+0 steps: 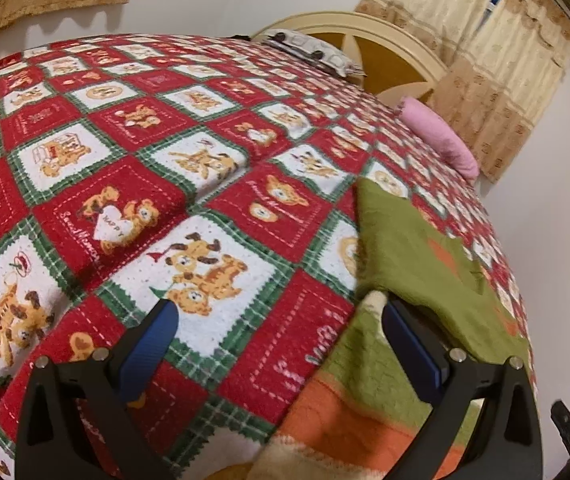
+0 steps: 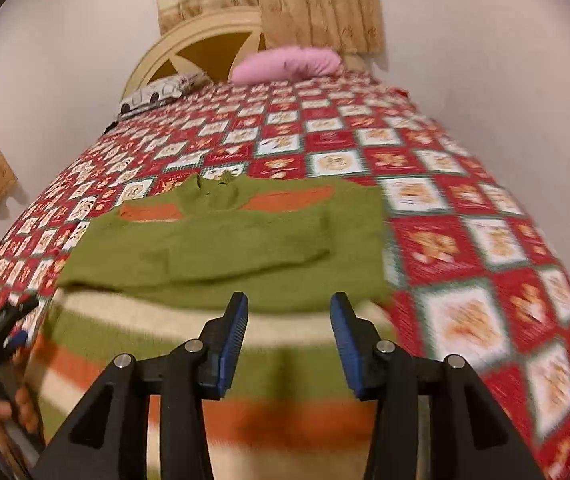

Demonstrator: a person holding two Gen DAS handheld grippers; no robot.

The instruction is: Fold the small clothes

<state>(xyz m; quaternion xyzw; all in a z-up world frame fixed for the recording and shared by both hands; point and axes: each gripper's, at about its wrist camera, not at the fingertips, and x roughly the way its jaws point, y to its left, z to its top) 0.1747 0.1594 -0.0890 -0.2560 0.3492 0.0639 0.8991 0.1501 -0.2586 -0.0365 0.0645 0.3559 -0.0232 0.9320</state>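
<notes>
1. Sweater (image 2: 221, 248): one small knitted garment, olive green with orange shoulder patches and cream and orange stripes at the hem, lies flat near the front edge of the bed, its sleeves folded across the chest.
2. Bedspread (image 1: 133, 184): one textured cover in a patchwork of red and white squares edged with green plaid, each square showing teddy bears.
3. Two pillows lie at the headboard end: a pink pillow (image 2: 285, 62), soft and rounded, and a white patterned pillow (image 2: 161, 90) beside it.
4. One cream, arched headboard (image 2: 205, 40) with a star cutout stands against the wall, beige curtains (image 2: 317, 0) hanging behind it.
5. Left gripper (image 1: 281, 312): black arms with blue ribbed pads spread wide, empty; its right pad (image 1: 409, 344) sits at the sweater's folded edge, possibly touching.
6. Right gripper (image 2: 289, 316) hovers over the hem, jaws partly apart, nothing between them; this view is motion-blurred.
</notes>
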